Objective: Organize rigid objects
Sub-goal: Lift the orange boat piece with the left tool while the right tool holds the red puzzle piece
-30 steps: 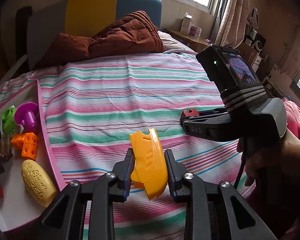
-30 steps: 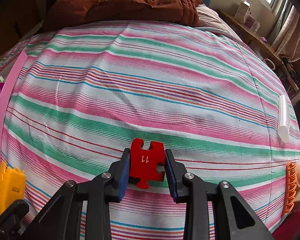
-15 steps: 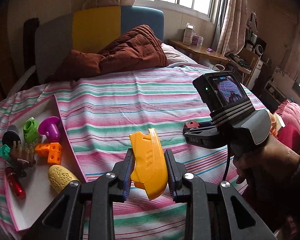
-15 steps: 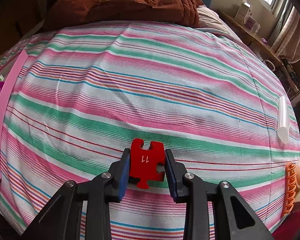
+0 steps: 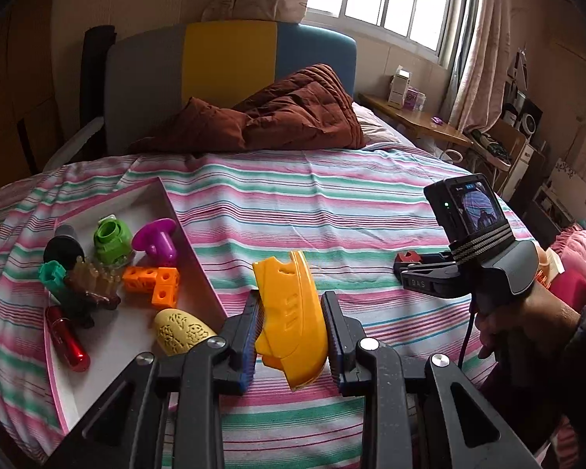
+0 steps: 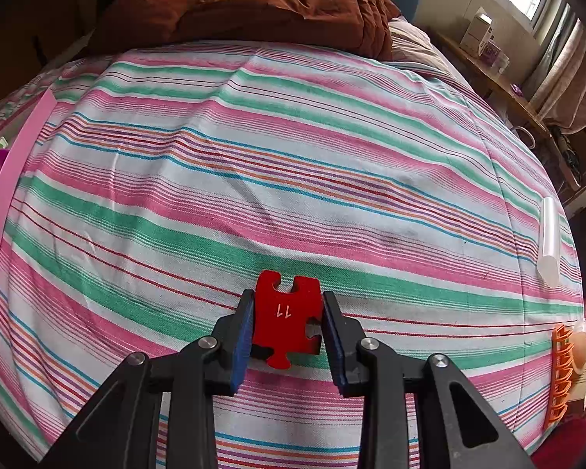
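My left gripper (image 5: 291, 332) is shut on a curved yellow plastic piece (image 5: 291, 316), held above the striped bed just right of a pink-rimmed white tray (image 5: 191, 230). The tray holds several toys: a purple mushroom shape (image 5: 156, 240), a green piece (image 5: 111, 240), orange cubes (image 5: 154, 279), a yellow oval (image 5: 179, 332) and a red cylinder (image 5: 66, 338). My right gripper (image 6: 287, 324) is shut on a red puzzle piece (image 6: 287, 318) marked 11, low over the bedspread. In the left wrist view that right gripper (image 5: 406, 264) is at the right, in a person's hand.
A brown quilt (image 5: 285, 117) lies at the bed's head. A clear tube (image 6: 549, 242) rests near the bed's right edge, with an orange comb-like piece (image 6: 560, 375) below it. A wooden side table (image 5: 418, 119) stands under the window.
The left gripper has risen and swung left with the yellow piece, so the tray and its toys now show in full. The right gripper has stayed still with the red puzzle piece.
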Motion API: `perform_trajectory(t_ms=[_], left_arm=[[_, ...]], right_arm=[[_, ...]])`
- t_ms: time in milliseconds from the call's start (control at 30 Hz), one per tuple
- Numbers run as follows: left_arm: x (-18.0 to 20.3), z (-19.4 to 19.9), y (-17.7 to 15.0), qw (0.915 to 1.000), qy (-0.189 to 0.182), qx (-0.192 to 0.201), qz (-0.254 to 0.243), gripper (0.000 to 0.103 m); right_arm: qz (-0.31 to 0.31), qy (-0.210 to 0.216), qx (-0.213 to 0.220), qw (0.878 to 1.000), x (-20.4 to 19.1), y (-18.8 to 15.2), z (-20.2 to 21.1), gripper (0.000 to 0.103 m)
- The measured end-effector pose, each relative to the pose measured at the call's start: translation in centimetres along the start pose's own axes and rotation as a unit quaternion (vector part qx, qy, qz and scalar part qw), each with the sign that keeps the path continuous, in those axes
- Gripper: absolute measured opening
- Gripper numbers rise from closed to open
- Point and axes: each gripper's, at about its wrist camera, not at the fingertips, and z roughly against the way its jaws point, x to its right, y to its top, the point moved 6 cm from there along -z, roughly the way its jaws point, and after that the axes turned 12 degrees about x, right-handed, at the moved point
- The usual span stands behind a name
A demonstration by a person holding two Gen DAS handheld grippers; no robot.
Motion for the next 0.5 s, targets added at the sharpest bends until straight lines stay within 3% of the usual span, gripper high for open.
perform_trajectory(t_ms=[233,500], left_arm=[[-3.7,1.4,-0.1,0.9991,0.021,0.007,0.035,0.030],[-13.3,4.2,-3.0,0.9881,0.100,0.002,0.117,0.030]], right_arm=[[0.004,-0.002,0.002,1.000,0.1,0.0,0.0,0.032],[0.016,-0.008,0.004,1.000,0.0,0.1,0.0,0.032]])
